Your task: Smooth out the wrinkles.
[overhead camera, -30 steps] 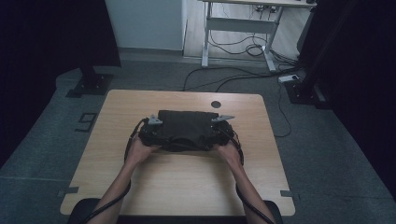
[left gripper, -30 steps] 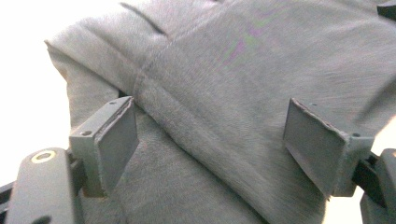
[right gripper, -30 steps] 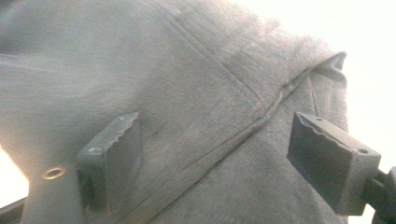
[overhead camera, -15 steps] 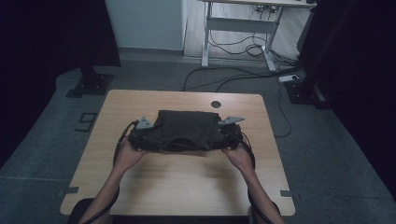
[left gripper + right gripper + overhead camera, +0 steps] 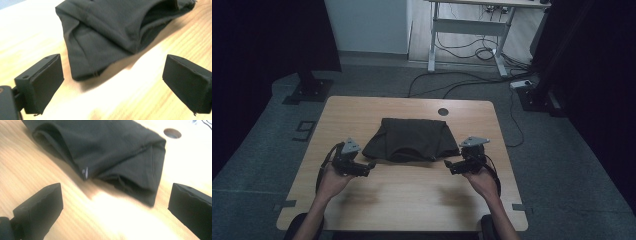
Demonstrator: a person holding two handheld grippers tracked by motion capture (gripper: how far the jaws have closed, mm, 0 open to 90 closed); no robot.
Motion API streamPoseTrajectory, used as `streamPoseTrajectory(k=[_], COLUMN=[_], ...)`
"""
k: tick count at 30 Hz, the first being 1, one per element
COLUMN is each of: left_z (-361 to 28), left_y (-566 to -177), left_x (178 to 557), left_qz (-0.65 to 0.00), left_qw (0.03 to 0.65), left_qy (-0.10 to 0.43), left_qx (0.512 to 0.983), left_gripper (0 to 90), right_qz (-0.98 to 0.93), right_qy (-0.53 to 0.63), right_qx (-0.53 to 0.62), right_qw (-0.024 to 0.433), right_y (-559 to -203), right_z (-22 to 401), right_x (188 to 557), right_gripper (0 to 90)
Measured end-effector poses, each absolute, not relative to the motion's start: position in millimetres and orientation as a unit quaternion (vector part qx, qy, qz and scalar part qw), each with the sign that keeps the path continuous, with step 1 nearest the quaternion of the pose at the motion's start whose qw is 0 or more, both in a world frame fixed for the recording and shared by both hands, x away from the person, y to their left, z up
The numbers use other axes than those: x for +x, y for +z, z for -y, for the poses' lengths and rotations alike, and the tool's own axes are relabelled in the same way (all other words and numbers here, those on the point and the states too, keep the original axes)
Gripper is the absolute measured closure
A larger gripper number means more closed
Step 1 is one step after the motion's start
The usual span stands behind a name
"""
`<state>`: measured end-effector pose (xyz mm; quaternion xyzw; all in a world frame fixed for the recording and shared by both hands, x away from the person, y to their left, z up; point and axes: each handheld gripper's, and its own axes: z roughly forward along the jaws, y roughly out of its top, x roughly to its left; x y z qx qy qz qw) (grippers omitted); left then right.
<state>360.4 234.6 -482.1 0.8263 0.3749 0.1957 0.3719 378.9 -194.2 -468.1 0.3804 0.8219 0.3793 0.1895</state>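
A dark folded cloth [image 5: 411, 140] lies on the middle of the wooden counter [image 5: 412, 200]. The fabric is soft and matte, black or very dark grey, with visible seams and layered edges; in the left gripper view [image 5: 112, 32] the folds open a little at the near edge, like a pocket. The shape is about a trapezoid, narrower at the far side and wider at the near side. Its long axis goes from left to right across the counter, and the wide, open edge points toward the person. The counter has a light wood grain and a small round hole [image 5: 442, 111] just beyond the far right corner of the cloth.

The left gripper [image 5: 366, 168] is near the near left corner of the cloth, just beside it and not touching. The right gripper [image 5: 451, 167] is near the near right corner, also apart from it. Both point inward, toward each other. The jaws of both grippers have just been opening and now stand wide apart, with nothing between them; in each gripper view the cloth corner lies ahead of the black pads, on the bare wood.
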Motion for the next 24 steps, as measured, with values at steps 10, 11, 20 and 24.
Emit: streamPoseTrajectory(k=[10,11,20,24], left_z=[-249,-250,-245,-246], left_y=[-523,-528,-548,-548], left_x=[347,347,352,354], left_qz=[-0.389,-0.392,-0.391,-0.399], left_qw=[0.336,0.333,0.317,0.318], left_qy=[0.176,0.171,0.158,0.146], left_qx=[0.84,0.84,0.85,0.848], left_gripper=[0.2,0.2,0.0,0.0], right_qz=[-0.809,-0.806,-0.808,-0.809], right_qy=[0.369,0.371,0.348,0.343], right_qx=[0.42,0.424,0.446,0.442], right_qw=[0.181,0.182,0.164,0.181], right_y=[-504,-509,-550,-556], right_z=[223,226,240,240], right_x=[361,361,360,360], right_gripper=[0.0,0.0,0.0,0.0])
